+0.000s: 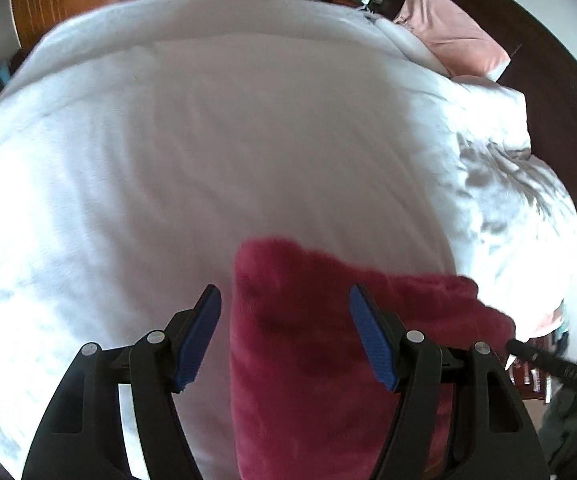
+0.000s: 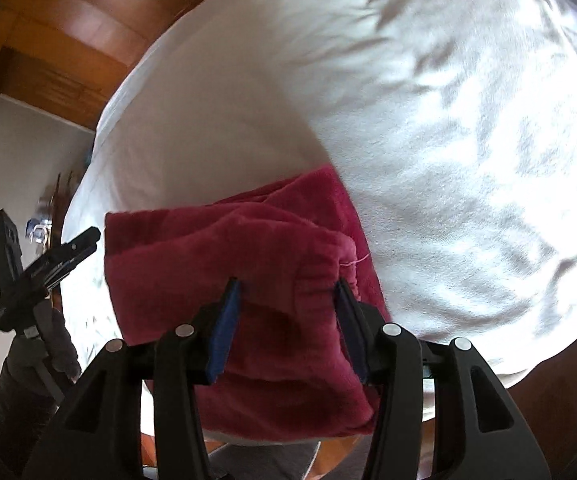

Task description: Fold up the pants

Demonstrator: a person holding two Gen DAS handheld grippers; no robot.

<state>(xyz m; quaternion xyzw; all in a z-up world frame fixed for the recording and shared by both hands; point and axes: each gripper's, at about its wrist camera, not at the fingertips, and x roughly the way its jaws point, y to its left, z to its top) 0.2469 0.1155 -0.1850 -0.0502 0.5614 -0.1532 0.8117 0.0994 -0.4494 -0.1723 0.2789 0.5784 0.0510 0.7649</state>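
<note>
Daylight blows out your white bed cover point(image 2: 508, 168) on the right, leafy shadows dapple it, motion blur smears the fabric, and fisheye bending darkens every corner.

A white duvet point(image 1: 216, 152) covers the bed, a pink pillow point(image 1: 452, 36) at its head, what looks like wooden wardrobe doors point(image 2: 60, 40) behind.

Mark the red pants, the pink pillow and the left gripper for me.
red pants point(image 2: 216, 264), right wrist view, middle of the folded stack
pink pillow point(image 1: 448, 32), left wrist view, its top face
left gripper point(image 1: 284, 300), left wrist view, midway between fingertips
</note>
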